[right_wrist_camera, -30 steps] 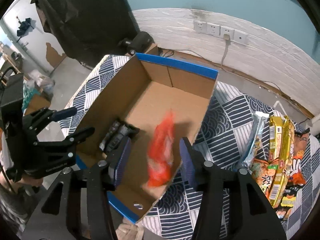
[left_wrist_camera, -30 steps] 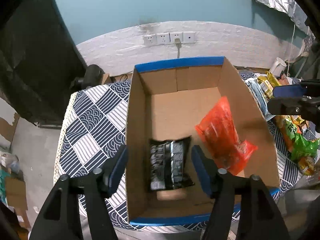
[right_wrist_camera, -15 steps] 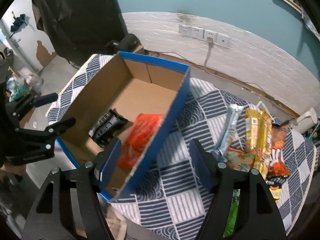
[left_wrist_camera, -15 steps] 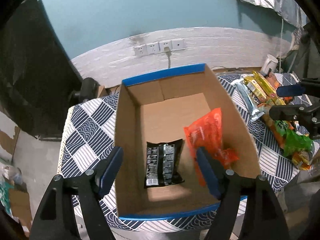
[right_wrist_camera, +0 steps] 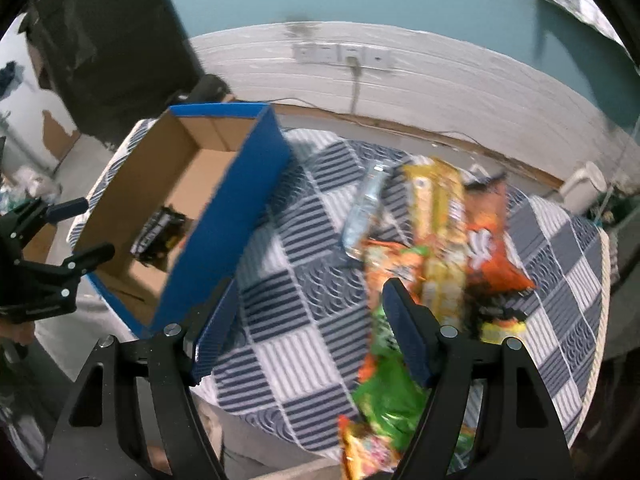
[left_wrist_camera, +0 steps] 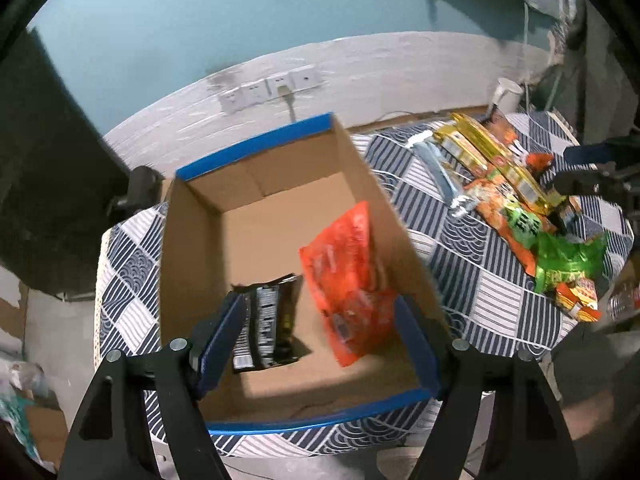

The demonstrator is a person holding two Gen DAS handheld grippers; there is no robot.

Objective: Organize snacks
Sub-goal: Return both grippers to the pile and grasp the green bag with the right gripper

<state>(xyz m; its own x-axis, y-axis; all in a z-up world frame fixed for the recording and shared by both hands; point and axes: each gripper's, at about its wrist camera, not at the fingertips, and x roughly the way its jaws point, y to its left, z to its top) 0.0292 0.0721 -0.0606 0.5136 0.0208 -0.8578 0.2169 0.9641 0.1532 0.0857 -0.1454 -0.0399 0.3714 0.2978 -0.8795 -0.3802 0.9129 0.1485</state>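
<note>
Left wrist view: orange snack bag (left_wrist_camera: pixel 352 280) and black packet (left_wrist_camera: pixel 266 320) lie in the cardboard box (left_wrist_camera: pixel 192 248); left gripper (left_wrist_camera: pixel 320 344) wide, empty. Right gripper (right_wrist_camera: pixel 310 336) wide over the bench's (right_wrist_camera: pixel 280 288) snack pile (right_wrist_camera: pixel 440 232).

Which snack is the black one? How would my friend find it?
Find the big cardboard box with blue edges on the checkered tablecloth. Only two snacks lie inside it. The black packet lies flat on the bottom beside the bright orange bag; it is the only dark, small one.
</note>
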